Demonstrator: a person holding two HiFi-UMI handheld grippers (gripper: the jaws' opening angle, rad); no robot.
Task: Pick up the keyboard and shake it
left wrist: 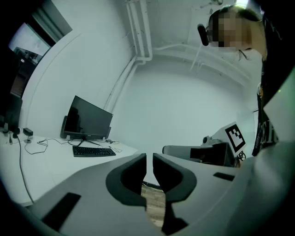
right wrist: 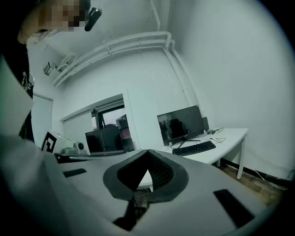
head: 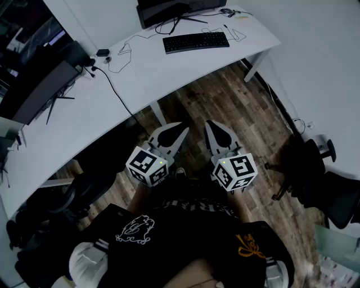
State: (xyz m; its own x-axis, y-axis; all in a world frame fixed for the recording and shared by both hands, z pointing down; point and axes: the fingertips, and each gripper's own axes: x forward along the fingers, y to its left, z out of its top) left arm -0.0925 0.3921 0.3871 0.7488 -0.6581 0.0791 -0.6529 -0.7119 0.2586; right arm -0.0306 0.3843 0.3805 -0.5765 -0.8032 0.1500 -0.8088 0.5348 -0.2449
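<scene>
**Keyboard far off on the table, both grippers closed and empty**

The keyboard [head: 196, 41] lies flat on the white table [head: 140, 84], just in front of the monitor [head: 169, 10] and well apart from both tools. I'd judge it light and stiff, a long plastic board with smooth keys, so pinching the key field risks a slip. Better to take the two short ends, one gripper on each. Thin wires [head: 239, 35] lie beside it, and one may tug during shaking.

The left hand-held gripper [head: 175, 133] is held low by the person's waist, pointing forward over the wooden floor [head: 236, 107] — jaws nearly together, only a slit, nothing between. The right hand-held gripper [head: 216, 130] sits beside it, jaws fully together, empty.
</scene>
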